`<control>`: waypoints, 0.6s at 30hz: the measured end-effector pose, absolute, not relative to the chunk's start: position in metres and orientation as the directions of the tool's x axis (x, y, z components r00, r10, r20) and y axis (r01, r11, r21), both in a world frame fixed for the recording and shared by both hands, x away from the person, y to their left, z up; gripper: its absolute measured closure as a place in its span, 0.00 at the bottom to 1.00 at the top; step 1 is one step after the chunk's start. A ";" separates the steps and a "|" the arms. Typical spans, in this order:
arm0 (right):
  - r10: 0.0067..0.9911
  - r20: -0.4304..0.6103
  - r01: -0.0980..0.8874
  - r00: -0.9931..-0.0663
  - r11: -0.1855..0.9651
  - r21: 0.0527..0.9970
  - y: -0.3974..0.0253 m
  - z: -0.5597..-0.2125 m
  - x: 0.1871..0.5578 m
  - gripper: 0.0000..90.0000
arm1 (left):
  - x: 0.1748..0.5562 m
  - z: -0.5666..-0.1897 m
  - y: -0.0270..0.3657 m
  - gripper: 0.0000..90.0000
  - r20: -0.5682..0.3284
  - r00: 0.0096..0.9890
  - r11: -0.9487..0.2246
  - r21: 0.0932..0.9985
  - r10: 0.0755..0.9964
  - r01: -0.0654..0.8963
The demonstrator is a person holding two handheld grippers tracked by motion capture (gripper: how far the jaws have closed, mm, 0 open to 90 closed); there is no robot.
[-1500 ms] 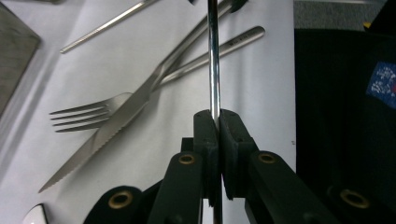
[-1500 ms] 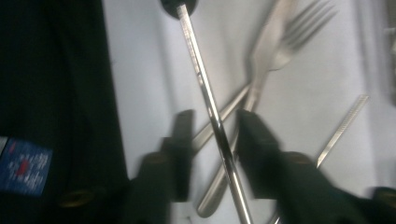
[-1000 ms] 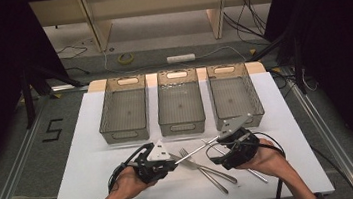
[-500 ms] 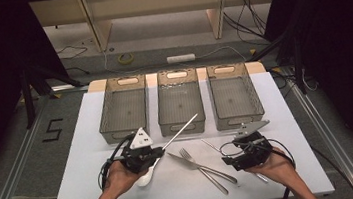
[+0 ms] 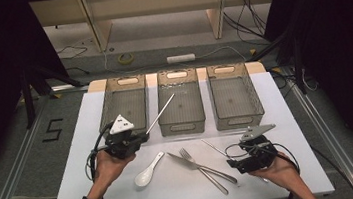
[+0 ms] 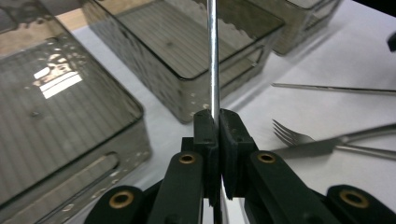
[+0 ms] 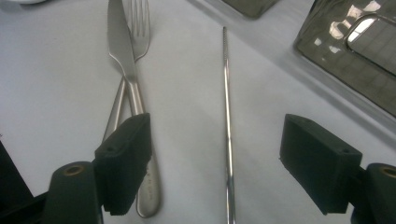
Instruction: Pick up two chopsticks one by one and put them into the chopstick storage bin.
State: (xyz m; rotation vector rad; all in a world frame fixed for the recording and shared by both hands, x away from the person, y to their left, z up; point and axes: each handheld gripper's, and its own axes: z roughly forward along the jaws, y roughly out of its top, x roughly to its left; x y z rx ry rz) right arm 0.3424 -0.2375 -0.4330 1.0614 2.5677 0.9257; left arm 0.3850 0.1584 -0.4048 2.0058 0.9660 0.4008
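My left gripper (image 5: 140, 137) (image 6: 217, 122) is shut on one end of a metal chopstick (image 5: 161, 111) (image 6: 212, 56). The chopstick slants up and to the right, its far end over the middle bin (image 5: 182, 125). At the front right, my right gripper (image 5: 235, 157) (image 7: 217, 163) hangs open low over the white table (image 5: 277, 118). A second chopstick (image 5: 215, 149) (image 7: 227, 116) lies on the table between its jaws, touching neither one.
Three empty grey see-through bins stand in a row at the back: left (image 5: 117, 128), middle, right (image 5: 239, 118). A knife (image 5: 191, 162) (image 7: 122, 51) and fork (image 5: 185, 154) (image 7: 141, 18) lie crossed mid-table, just left of the right gripper. A white spoon (image 5: 147, 173) lies front left.
My left gripper has carried its chopstick left and back toward the bins. The right hand has drawn away to the front right and stands open around the second chopstick.
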 end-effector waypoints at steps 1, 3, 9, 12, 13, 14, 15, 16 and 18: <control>0.696 0.041 0.562 -0.717 0.542 0.625 -0.237 -0.434 0.342 0.29 | 0.388 -0.404 0.161 0.95 -0.076 0.642 -0.330 0.807 0.763 0.489; 0.698 0.043 0.562 -0.715 0.538 0.629 -0.238 -0.435 0.341 0.28 | 0.393 -0.403 0.166 0.95 -0.085 0.626 -0.313 0.809 0.775 0.497; 0.700 0.047 0.564 -0.713 0.532 0.632 -0.237 -0.437 0.340 0.28 | 0.412 -0.398 0.178 0.95 -0.094 0.570 -0.267 0.814 0.816 0.516; 0.699 0.046 0.561 -0.714 0.532 0.635 -0.237 -0.437 0.339 0.28 | 0.421 -0.396 0.184 0.95 -0.102 0.542 -0.242 0.815 0.834 0.526; 0.698 0.045 0.560 -0.715 0.532 0.636 -0.237 -0.437 0.339 0.28 | 0.424 -0.395 0.185 0.95 -0.101 0.534 -0.238 0.816 0.839 0.528; 0.697 0.044 0.558 -0.716 0.533 0.635 -0.237 -0.437 0.339 0.28 | 0.427 -0.394 0.187 0.95 -0.101 0.528 -0.232 0.818 0.843 0.527; 0.698 0.045 0.561 -0.715 0.534 0.632 -0.237 -0.437 0.339 0.28 | 0.430 -0.393 0.188 0.95 -0.107 0.521 -0.224 0.817 0.847 0.531; 0.698 0.046 0.562 -0.715 0.534 0.632 -0.237 -0.437 0.339 0.28 | 0.430 -0.393 0.188 0.95 -0.107 0.521 -0.224 0.817 0.847 0.531; 0.700 0.047 0.563 -0.713 0.531 0.634 -0.238 -0.437 0.338 0.29 | 0.440 -0.391 0.191 0.95 -0.115 0.501 -0.208 0.813 0.858 0.543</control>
